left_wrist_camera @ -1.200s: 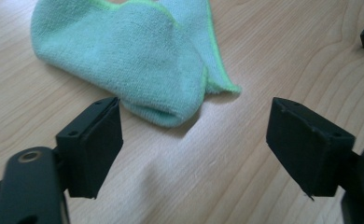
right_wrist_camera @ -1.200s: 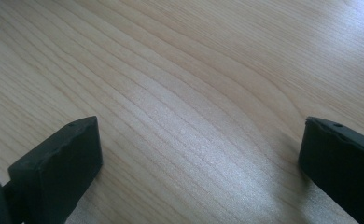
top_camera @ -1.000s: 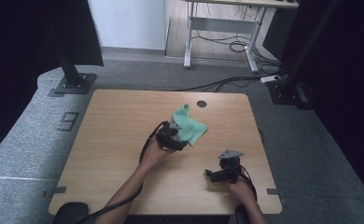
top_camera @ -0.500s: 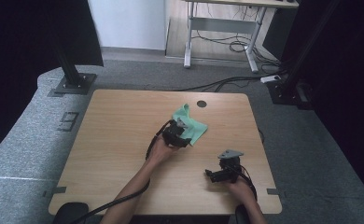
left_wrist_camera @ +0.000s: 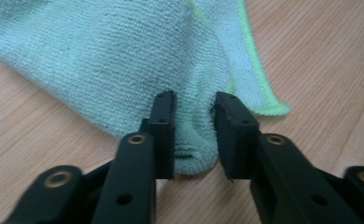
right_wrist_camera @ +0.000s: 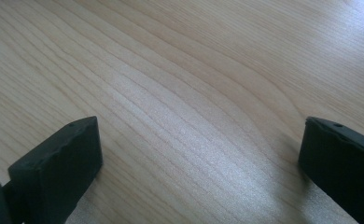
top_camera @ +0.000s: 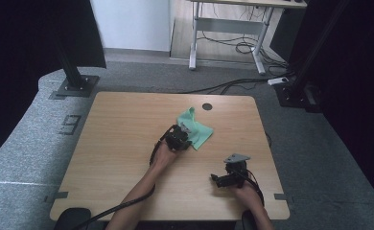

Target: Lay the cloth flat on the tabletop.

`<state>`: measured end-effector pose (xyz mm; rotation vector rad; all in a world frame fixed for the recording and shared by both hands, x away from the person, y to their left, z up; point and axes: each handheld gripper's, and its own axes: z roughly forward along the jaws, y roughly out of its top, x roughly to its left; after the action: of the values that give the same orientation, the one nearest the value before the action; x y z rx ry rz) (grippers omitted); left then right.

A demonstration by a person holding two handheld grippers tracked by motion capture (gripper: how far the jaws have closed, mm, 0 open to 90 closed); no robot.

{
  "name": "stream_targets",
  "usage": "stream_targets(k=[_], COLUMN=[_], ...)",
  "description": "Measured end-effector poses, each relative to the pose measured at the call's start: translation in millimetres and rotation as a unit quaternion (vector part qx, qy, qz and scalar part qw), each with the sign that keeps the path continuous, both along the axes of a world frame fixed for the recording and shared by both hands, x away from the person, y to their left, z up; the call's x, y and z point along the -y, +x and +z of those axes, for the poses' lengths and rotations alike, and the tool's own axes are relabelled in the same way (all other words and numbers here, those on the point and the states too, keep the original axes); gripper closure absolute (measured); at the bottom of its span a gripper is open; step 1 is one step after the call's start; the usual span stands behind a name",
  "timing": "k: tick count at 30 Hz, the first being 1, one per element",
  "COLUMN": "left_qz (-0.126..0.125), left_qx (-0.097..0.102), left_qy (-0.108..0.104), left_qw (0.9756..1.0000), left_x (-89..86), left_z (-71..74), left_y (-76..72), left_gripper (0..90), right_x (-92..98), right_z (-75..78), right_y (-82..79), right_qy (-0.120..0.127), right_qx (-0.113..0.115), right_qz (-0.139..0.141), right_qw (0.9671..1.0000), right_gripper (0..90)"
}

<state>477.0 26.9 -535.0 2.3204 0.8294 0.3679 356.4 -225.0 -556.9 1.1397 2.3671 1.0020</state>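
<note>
Green microfibre, the cloth [top_camera: 195, 130] lies crumpled on the wooden table [top_camera: 122, 134], a little toward two o'clock from the table's middle in the high view. Its long axis runs roughly from ten o'clock to four o'clock there, with one raised corner pointing toward the far edge at twelve.

The left gripper [left_wrist_camera: 195, 135] sits at the cloth's near edge, at about seven o'clock of it. In the left gripper view a bunched fold of cloth stands between the two black fingers [left_wrist_camera: 164, 133], which have just been closing and now press it from both sides; the rest of the cloth spreads away toward twelve o'clock.

The right gripper [right_wrist_camera: 199, 154] rests well apart at five o'clock over bare wood, jaws spread wide, holding nothing.
</note>
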Motion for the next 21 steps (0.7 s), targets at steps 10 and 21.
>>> stream_targets(k=[10,21], left_qz=[0.005,-0.002], left_qx=[-0.013,-0.004], left_qy=[-0.018,-0.046], left_qw=[0.9998,0.9989], left_x=[-5.6,-12.4], left_z=[2.2,26.7], left_y=[0.2,-7.6], left_gripper=[83.3,84.4], right_x=[0.0,0.0], right_z=[0.0,0.0], right_y=[0.0,0.0], right_qy=[0.0,0.0], right_qx=[0.0,0.0], right_qz=[0.0,0.0], right_qw=[1.0,1.0], right_gripper=[0.0,0.0])
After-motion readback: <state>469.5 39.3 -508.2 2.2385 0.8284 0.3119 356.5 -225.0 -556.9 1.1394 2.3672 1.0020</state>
